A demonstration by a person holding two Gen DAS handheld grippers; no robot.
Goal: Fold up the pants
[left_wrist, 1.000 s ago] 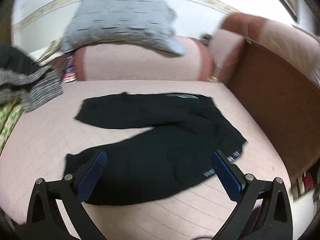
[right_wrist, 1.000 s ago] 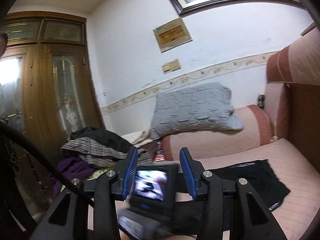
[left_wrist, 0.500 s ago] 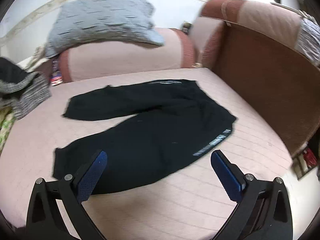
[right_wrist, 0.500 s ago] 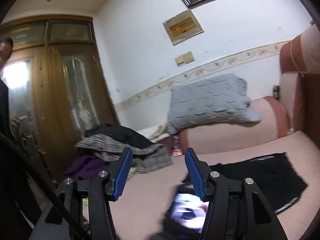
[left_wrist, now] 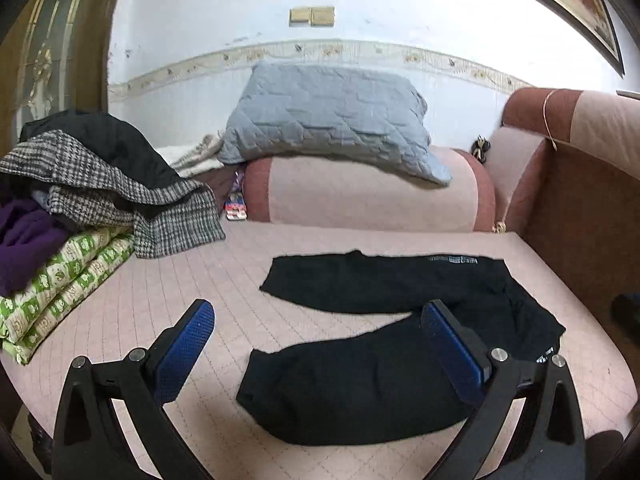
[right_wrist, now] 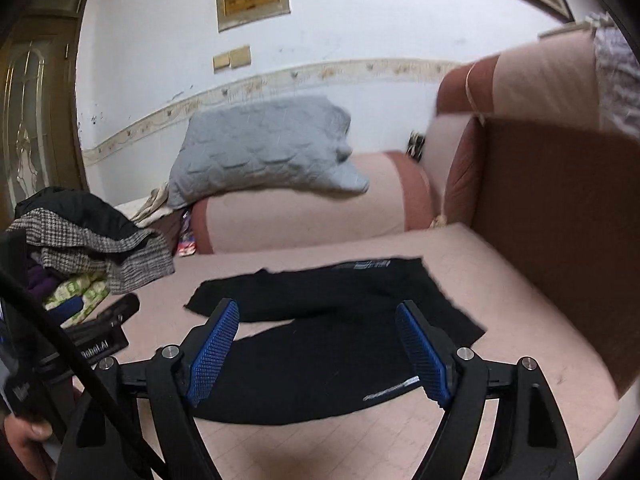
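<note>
Black cloth pants [left_wrist: 360, 380] spread flat, legs running left-right.
Both grippers above near leg: left gripper [left_wrist: 318, 332] wide open, empty; right gripper [right_wrist: 318, 344] opening, nothing btwn jaws.

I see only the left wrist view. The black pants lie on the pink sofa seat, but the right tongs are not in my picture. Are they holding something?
Observer: No. The right tongs are opening, with nothing between the pads; they point at the near leg of the pants.
Operator: Is there any cloth that I miss?
Observer: A striped cloth lies over the sofa backrest, at the far right.
Operator: And on the left side?
Observer: A hand grips a black device there, and a cable crosses in front of it.
</note>
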